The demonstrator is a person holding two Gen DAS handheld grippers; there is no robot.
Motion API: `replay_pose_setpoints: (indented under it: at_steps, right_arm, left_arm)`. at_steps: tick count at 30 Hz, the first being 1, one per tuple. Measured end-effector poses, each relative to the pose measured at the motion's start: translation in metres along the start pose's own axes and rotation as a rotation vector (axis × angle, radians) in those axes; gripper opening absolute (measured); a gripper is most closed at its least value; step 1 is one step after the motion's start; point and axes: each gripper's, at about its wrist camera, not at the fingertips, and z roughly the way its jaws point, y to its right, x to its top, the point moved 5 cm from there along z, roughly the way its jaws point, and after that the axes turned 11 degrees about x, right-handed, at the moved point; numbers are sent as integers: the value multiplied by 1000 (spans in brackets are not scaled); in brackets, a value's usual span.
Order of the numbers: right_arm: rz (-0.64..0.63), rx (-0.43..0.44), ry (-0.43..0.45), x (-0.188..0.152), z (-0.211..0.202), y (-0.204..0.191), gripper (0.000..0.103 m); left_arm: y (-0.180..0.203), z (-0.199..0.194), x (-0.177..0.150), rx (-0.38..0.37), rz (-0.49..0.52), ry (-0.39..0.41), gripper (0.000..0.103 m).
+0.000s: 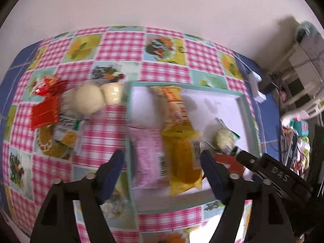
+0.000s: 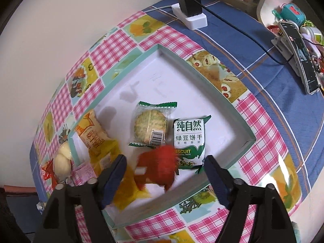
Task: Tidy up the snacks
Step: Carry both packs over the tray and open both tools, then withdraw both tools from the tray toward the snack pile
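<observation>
Pink-checked cloth with fruit squares covers the table [image 2: 261, 125], running from upper left to lower right of the right wrist view. On it sits a white tray [image 2: 241, 129] with a pale green rim, filling the middle. Inside the tray lie a yellow packet [image 1: 178, 141] and a pink packet [image 1: 147, 158] side by side, a green-and-white biscuit pack [image 2: 189, 141], a round cake in clear wrap [image 2: 150, 128], and a blurred red packet [image 2: 156, 166] at lower centre. Left of the tray, on the cloth, are more red wrappers [image 1: 47, 105] and pale round buns [image 1: 90, 99]. The left gripper [image 1: 162, 172] is spread wide above the two packets, gripping neither. The right gripper [image 2: 166, 172] is also spread; the red packet lies between its fingers, unpinched.
</observation>
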Motion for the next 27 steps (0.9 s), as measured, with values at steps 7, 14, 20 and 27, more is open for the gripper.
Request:
replay_pose_setpoints:
  at_steps: [7, 14, 20, 27]
  right_arm:
    - [-33, -25, -2, -5, 1, -10, 95]
    - [-141, -28, -22, -22, 8, -45, 103]
    - [-264, -39, -31, -43, 12, -83, 103]
    - [-375, -34, -34, -67, 14, -123, 103]
  left_arm:
    - [-54, 3, 8, 132, -120, 10, 88]
    - [-119, 2, 12, 250, -224, 26, 97]
    - [-159, -6, 14, 315, -270, 61, 97]
    - [-203, -17, 12, 363, -344, 86, 98]
